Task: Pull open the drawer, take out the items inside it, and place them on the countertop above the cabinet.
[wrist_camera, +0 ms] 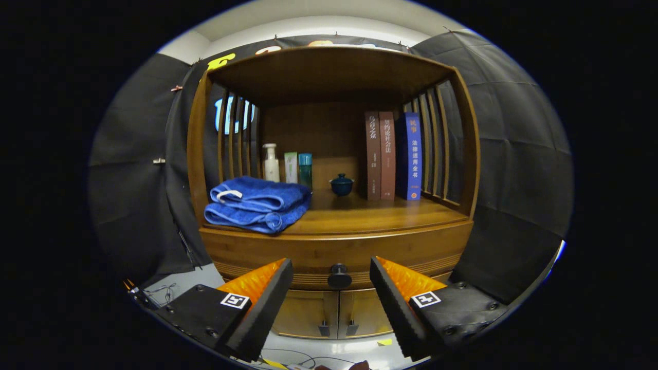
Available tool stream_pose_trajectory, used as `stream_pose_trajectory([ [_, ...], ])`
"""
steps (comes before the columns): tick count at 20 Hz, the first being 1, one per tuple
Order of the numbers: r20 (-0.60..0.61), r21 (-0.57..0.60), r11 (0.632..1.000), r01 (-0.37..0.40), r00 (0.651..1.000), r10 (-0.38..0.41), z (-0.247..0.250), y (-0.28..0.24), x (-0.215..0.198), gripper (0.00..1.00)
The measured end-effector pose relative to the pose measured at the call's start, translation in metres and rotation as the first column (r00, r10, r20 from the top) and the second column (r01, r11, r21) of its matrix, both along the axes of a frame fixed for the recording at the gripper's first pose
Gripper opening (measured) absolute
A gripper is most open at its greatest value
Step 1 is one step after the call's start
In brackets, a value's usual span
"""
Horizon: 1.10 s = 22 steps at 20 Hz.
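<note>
The gripper is seen nearest, its fingers spread wide apart with nothing held between them. Framed in the gap, just beyond the fingertips, is the dark round knob of the drawer, which is shut, so its contents are hidden. Below the knob, two cabinet doors are partly covered by the fingers. Above the knob, on the countertop, a folded blue towel lies to the left; behind it stand three bottles, partly hidden. A small lidded pot sits above the knob, with three upright books to its right.
</note>
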<state>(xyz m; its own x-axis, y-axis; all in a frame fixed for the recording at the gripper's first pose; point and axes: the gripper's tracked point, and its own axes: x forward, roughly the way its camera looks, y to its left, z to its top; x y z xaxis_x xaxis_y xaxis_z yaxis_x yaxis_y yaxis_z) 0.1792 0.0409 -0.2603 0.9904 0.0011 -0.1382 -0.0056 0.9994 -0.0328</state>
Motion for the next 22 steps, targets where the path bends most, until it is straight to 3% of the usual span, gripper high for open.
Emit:
stream_pose_trajectory([
  [4,-0.052,-0.035,0.999,-0.024,0.998,0.022,-0.034,0.010,0.029,0.99],
  [11,-0.077,0.002,0.999,0.052,0.996,-0.052,-0.056,-0.021,0.071,0.98],
  [13,-0.111,0.022,0.999,0.046,0.993,-0.043,-0.068,-0.022,0.080,0.85],
  [16,-0.128,0.008,0.999,0.042,0.991,-0.041,-0.075,-0.025,0.084,0.53],
  [18,-0.133,-0.003,0.999,0.032,0.991,-0.032,-0.073,-0.027,0.081,0.45],
  [19,-0.143,0.002,1.000,0.022,0.990,-0.021,-0.079,-0.026,0.084,0.35],
  [22,-0.147,0.010,1.000,0.019,0.989,-0.018,-0.076,-0.026,0.076,0.35],
])
